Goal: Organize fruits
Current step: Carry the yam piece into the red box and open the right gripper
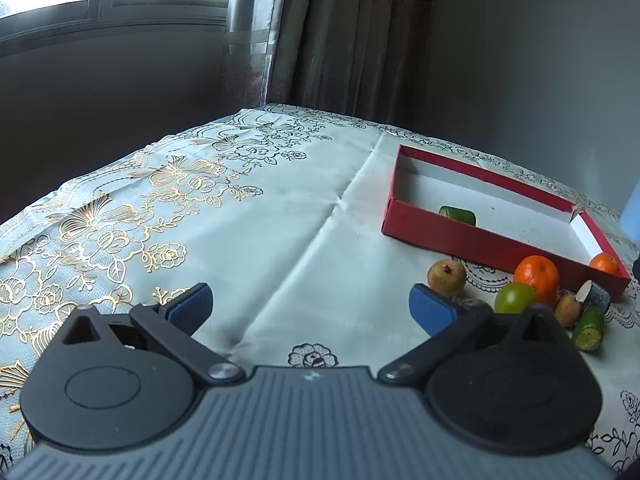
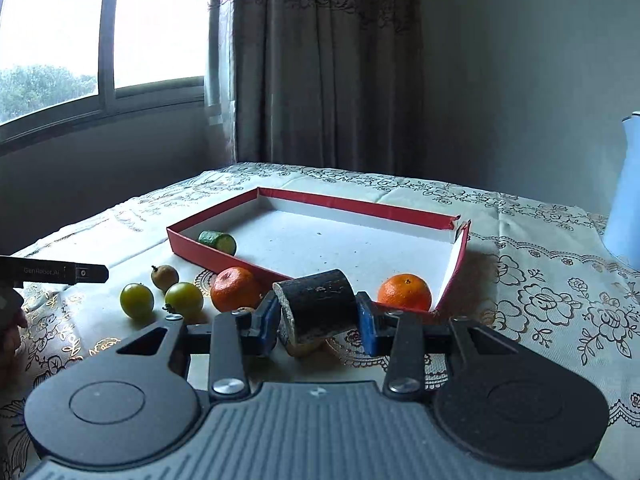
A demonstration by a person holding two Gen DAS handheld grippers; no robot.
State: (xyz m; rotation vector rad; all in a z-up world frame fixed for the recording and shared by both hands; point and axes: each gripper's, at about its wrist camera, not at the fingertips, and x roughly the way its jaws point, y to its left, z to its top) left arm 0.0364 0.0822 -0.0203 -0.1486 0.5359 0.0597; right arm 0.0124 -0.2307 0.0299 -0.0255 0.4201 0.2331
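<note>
Hovering wide apart over bare patterned tablecloth in the left wrist view, left gripper with nothing between its blue pads. Off to the right, a red box with a white floor, holding a short green cucumber piece near its front left corner and a small orange at its near right corner. In front of the box, a brown fruit, a green fruit, a bigger orange, a dark cut chunk and a second green cucumber piece. Seen from the right wrist view, right gripper clamped on the dark chunk: near-black rough skin, pale grainy cut face, stubby cylinder. Raised off the cloth just in front of the box's near wall, long axis running across the jaws, tilted, cut face turned left and toward the camera. Behind it, an orange inside the box; left of it another orange, two green fruits and a brown one on the cloth.
</note>
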